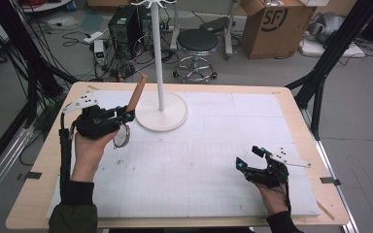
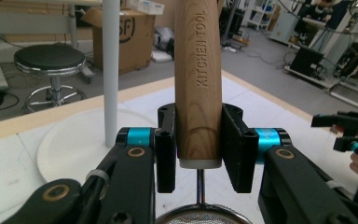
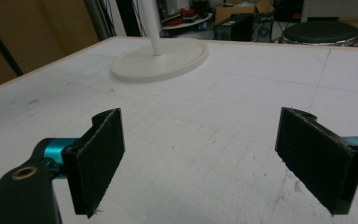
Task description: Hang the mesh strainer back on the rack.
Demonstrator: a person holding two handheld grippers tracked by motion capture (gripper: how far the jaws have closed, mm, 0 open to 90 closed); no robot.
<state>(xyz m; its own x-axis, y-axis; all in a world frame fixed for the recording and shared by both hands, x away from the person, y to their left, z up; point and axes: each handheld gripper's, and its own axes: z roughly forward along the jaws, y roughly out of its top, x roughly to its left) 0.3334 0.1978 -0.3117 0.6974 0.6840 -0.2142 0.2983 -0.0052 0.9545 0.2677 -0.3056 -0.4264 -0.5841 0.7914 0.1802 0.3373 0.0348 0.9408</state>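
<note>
Left gripper point(image 1: 126, 115), far-left of table point(image 1: 252, 97): jaws clamped on strainer point(image 2: 198, 84) wooden handle, tilted up just beside white stand base point(image 1: 161, 112); right gripper point(image 1: 248, 158), near-right, jaws spread wide, empty, over bare white mat point(image 1: 199, 165), well apart from edges.

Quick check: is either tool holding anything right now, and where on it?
The left tool grips a strainer by the lower end of its wooden handle, just above the mesh bowl. The right tool is open and empty.
</note>
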